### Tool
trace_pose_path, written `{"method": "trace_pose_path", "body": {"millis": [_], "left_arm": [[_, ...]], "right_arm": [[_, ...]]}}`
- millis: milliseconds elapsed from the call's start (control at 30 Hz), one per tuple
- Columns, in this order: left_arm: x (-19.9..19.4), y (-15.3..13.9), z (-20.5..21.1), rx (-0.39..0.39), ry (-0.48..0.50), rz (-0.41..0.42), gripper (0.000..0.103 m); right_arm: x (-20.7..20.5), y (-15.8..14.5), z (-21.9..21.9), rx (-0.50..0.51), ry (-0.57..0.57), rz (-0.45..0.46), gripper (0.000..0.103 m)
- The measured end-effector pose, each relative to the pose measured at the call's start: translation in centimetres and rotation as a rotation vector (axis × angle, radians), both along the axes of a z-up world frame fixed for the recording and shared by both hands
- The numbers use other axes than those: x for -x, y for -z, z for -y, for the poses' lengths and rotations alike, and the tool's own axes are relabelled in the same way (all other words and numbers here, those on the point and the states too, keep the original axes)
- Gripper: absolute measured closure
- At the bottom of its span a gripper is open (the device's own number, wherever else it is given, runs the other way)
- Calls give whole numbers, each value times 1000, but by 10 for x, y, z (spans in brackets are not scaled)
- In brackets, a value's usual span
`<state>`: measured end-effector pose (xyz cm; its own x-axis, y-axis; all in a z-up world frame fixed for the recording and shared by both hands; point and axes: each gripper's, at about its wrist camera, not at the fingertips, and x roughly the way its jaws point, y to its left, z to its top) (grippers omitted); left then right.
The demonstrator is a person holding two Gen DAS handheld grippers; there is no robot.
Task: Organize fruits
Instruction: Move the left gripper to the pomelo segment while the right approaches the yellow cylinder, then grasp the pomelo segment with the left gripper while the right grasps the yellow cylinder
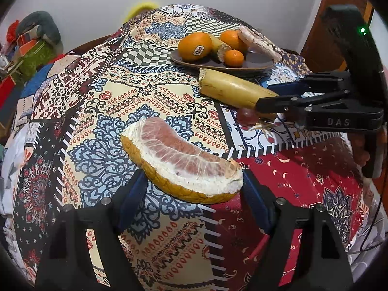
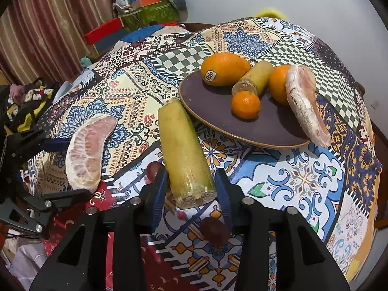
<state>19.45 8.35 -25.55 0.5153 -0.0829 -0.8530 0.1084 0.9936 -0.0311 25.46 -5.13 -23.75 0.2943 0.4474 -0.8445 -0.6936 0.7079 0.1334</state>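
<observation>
Beside the brown plate (image 2: 194, 111), the right gripper (image 2: 191, 189) clamps a sugarcane piece (image 2: 181, 150); farther off, the left gripper (image 1: 194, 191) clasps a pomelo wedge (image 1: 184, 160). Mid-loading, probably; both need lifting onto the plate.

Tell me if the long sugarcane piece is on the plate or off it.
Off. The long sugarcane piece lies on the tablecloth, its far end at the plate rim.

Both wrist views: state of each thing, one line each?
Pomelo wedge: clamped in left tongs.
Sugarcane piece: lying on cloth, end between right tongs, contact unclear.
Plate: holds labelled orange, second orange, mandarin, sugarcane stub, peeled pomelo segment.
Two small dark fruits: loose on cloth.
</observation>
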Motion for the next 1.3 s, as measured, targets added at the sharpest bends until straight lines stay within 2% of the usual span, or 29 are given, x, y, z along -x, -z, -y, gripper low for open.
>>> {"method": "trace_pose_path", "body": {"millis": [200,433,600,700,933,1033,1067,1300], "left_arm": [[-2,-3,-2,10,-32,-31,24],[10,-17,1,-17,-77,0,24],[0,-12,-5,21,-159,-45,24],[-6,-9,-1,35,-171,-40,24],[-22,2,15,-42,-171,-38,21],[-24,4,14,-59,-179,-21,26],[-24,4,14,-71,-182,-12,32],[-9,-2,13,-76,-122,10,39]], "right_arm": [[17,-5,4,29,5,32,69],[42,-14,26,23,56,34,70],[57,-14,35,-7,82,0,70],[64,-13,36,-16,90,-7,70],[59,-10,37,-40,91,-36,68],[55,-7,35,-42,92,-41,68],[55,-6,34,-43,94,-42,68],[58,-3,34,-41,119,-37,67]]}}
